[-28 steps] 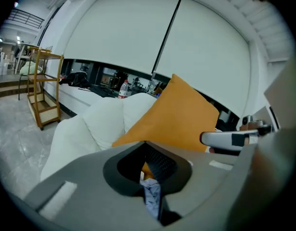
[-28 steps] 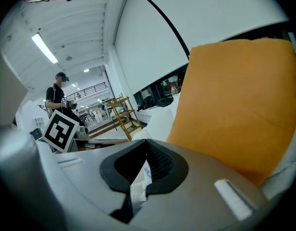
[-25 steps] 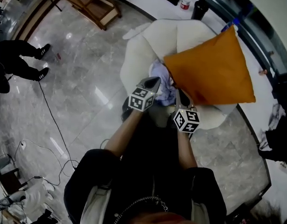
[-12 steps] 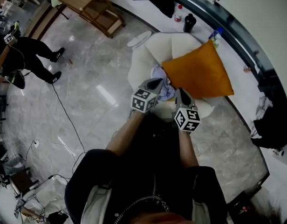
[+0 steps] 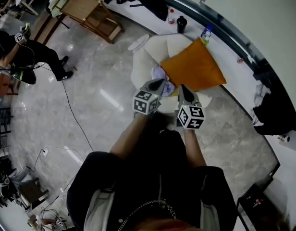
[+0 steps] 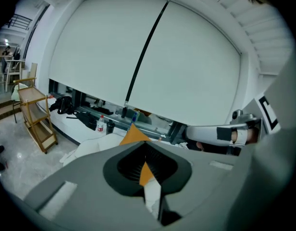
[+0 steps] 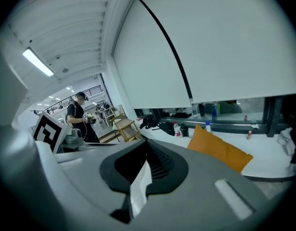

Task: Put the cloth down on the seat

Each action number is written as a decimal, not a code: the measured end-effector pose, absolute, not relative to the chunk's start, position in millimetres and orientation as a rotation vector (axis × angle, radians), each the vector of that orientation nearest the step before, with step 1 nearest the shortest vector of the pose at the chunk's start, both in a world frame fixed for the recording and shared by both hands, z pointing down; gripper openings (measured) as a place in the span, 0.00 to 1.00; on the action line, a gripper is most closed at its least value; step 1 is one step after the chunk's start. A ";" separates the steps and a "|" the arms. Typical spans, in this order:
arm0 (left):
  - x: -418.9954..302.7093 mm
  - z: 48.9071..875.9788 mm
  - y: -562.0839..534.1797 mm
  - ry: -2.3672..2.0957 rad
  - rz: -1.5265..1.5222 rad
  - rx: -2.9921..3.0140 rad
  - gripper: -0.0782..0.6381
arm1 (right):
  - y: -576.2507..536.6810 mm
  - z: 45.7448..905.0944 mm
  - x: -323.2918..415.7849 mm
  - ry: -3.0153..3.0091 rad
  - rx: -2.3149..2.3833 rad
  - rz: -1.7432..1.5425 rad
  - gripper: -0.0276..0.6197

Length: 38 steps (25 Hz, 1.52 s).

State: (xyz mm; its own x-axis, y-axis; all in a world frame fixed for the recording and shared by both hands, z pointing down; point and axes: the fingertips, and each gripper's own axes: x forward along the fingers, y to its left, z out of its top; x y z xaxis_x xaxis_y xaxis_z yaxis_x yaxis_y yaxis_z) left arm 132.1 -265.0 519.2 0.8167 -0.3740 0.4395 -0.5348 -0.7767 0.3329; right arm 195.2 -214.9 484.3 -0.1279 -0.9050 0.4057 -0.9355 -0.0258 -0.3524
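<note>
In the head view, the cloth (image 5: 163, 75) is seen lying on the white seat (image 5: 144, 57), against the left edge of the orange cushion (image 5: 192, 67) that is propped on the seat. The left gripper (image 5: 159, 84) is held with its tip just short of the cloth; contact cannot be told. The right gripper (image 5: 183, 90) is held beside it, pointing at the lower edge of the cushion. Bottles (image 5: 181, 23) are lined on the ledge behind the seat, a wooden rack (image 5: 90, 11) stands on the floor to the left, and a person (image 5: 23, 57) is seen at the far left.

In the left gripper view, the left gripper's (image 6: 145, 152) fingers are pressed together. Only a narrow slit is left behind the tips, and through it orange and a pale strip are seen. The cushion's corner (image 6: 134, 134) is seen just above the jaws, with the seat (image 6: 90, 148) under it.

In the right gripper view, the right gripper's (image 7: 146, 150) fingers are likewise pressed together, with a pale sliver in the slit; what it is cannot be told. The cushion (image 7: 220, 150) is seen to the right, and a standing person (image 7: 80, 117) to the left.
</note>
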 end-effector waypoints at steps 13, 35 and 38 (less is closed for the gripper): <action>131.0 466.9 -185.5 -0.689 0.458 2.605 0.12 | -157.3 431.2 183.8 -2.217 2.039 0.750 0.04; 117.9 460.3 -183.7 -0.740 0.416 2.593 0.12 | -156.1 419.2 165.3 -2.265 1.960 0.689 0.04; 119.8 460.7 -181.3 -0.738 0.414 2.592 0.12 | -154.7 420.0 165.6 -2.265 1.953 0.689 0.04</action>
